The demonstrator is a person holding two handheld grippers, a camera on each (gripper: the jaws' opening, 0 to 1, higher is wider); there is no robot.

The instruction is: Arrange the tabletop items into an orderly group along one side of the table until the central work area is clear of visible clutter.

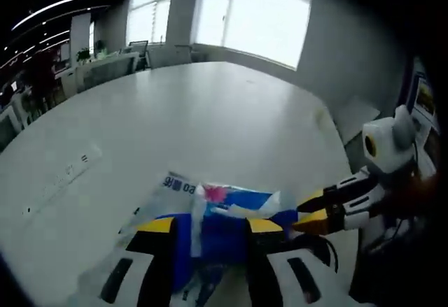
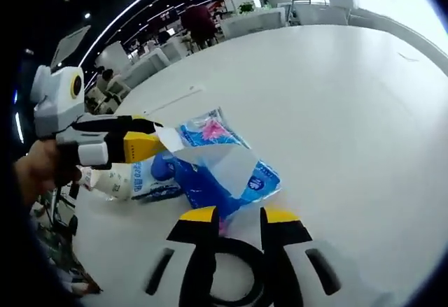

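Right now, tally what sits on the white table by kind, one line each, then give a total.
Blue plastic tissue packet with pink print: 1
White bottle with blue label lying on its side: 1
Yellow-tipped grippers at the packet: 2, left gripper and right gripper
Total: 4
The white table is not counted.

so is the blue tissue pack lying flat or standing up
Lying flat: the blue tissue pack rests broad side down on the white table, a tissue sticking out of its top.
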